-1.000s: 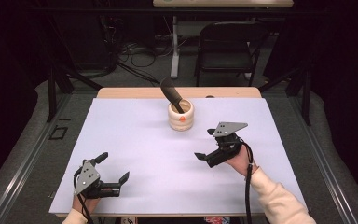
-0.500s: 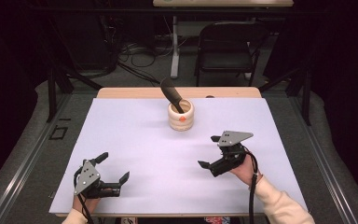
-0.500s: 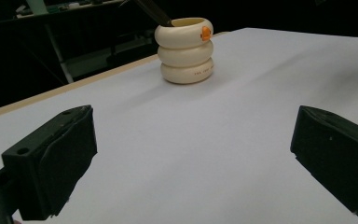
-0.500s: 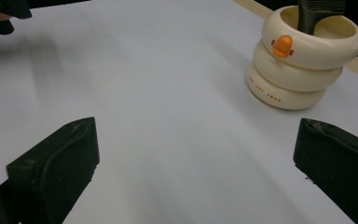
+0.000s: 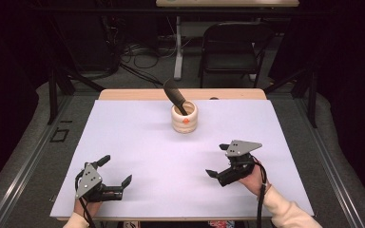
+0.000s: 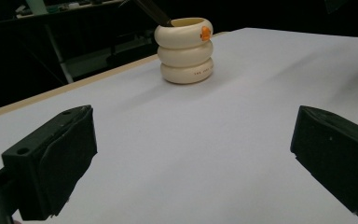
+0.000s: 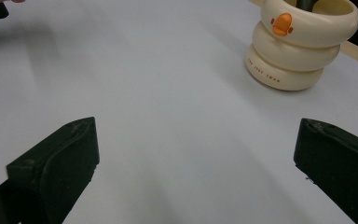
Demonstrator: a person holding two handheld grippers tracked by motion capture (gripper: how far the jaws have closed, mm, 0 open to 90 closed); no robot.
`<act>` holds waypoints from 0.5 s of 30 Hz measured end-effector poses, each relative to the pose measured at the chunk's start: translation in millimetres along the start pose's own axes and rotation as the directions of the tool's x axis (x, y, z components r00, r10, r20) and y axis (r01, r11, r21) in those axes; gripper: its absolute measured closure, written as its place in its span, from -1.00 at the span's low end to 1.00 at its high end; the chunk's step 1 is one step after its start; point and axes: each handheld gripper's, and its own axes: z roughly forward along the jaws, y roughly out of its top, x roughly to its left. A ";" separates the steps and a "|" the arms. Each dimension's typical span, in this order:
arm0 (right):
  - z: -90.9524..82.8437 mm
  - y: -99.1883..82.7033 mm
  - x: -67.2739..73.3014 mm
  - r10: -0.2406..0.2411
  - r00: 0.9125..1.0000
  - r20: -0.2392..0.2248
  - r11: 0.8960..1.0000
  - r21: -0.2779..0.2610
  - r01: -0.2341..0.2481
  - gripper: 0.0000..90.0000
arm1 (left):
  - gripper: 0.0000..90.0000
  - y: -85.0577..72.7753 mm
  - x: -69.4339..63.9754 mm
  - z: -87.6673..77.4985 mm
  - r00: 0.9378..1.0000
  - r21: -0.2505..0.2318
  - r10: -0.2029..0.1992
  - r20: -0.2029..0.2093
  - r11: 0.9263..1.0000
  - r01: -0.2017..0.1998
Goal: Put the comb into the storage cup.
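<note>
A cream ringed pot (image 5: 184, 118) with a small orange mark stands upright at the back middle of the white table (image 5: 138, 142). A dark utensil (image 5: 175, 95) leans out of it toward the back left. The pot (image 6: 185, 50) also appears far ahead in the left gripper view, and the pot (image 7: 302, 44) sits at upper right in the right gripper view. My left gripper (image 5: 116, 173) rests open near the front left edge, nothing between its jaws. My right gripper (image 5: 220, 160) is open at the front right, well short of the pot, holding nothing.
A wooden strip (image 5: 138, 94) borders the table's far edge. Beyond it stand a black folding chair (image 5: 233, 47) and cables (image 5: 138, 52) on the floor. Dark frame rails (image 5: 52, 90) flank the table on both sides.
My right gripper has drawn back toward the front of the table and slightly right, away from the pot. The left gripper has stayed put.
</note>
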 end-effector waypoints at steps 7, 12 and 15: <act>-5.8 -8.3 3.9 -0.008 1.000 0.019 1.000 0.006 0.008 -1.00 | -0.99 0.1 -0.1 -0.2 1.000 0.000 0.001 -0.001 1.000 -0.001; -10.7 -13.4 5.9 -0.002 1.000 0.028 1.000 0.005 0.002 -1.00 | -0.99 0.3 -0.2 -0.2 1.000 0.001 0.004 -0.001 1.000 -0.004; -13.5 -15.9 7.1 -0.001 1.000 0.030 1.000 0.001 0.001 -1.00 | -0.99 0.2 -0.4 -0.3 1.000 0.000 0.003 -0.001 1.000 -0.003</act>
